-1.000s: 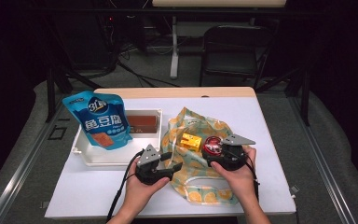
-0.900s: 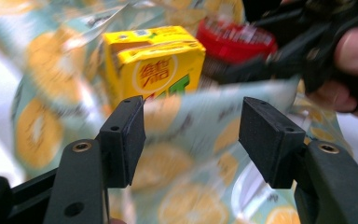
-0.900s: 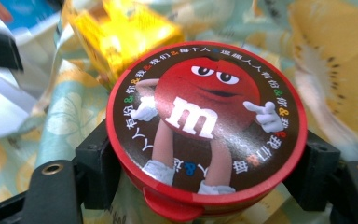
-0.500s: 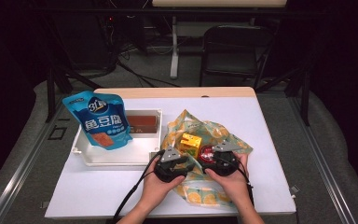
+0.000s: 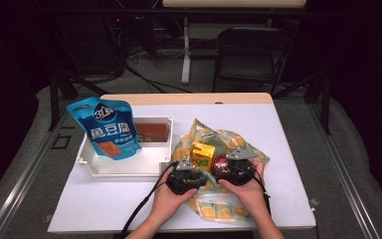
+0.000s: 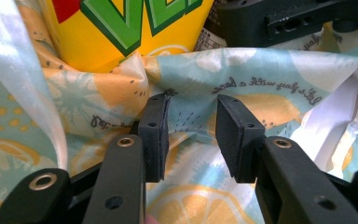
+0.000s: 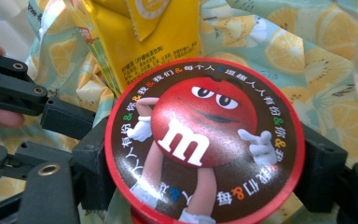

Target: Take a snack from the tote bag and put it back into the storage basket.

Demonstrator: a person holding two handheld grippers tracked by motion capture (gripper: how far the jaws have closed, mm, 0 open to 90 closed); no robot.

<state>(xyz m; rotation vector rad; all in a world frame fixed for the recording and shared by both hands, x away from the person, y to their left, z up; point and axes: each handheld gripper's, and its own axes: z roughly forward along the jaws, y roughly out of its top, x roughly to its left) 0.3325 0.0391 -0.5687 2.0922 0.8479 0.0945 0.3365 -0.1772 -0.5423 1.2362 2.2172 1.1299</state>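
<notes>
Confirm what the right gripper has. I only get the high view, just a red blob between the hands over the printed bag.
Observer: The right gripper is clamped on a round red M&M's tub, one jaw on each side of its lid.
Operator: And the left one, holding the bag?
Observer: No. The left gripper is open, jaws astride a fold of the lemon-print bag, not pinching it.
Operator: Yellow box, where is it relative to the tub?
Observer: The yellow carton stands right behind the tub, inside the bag.
</notes>
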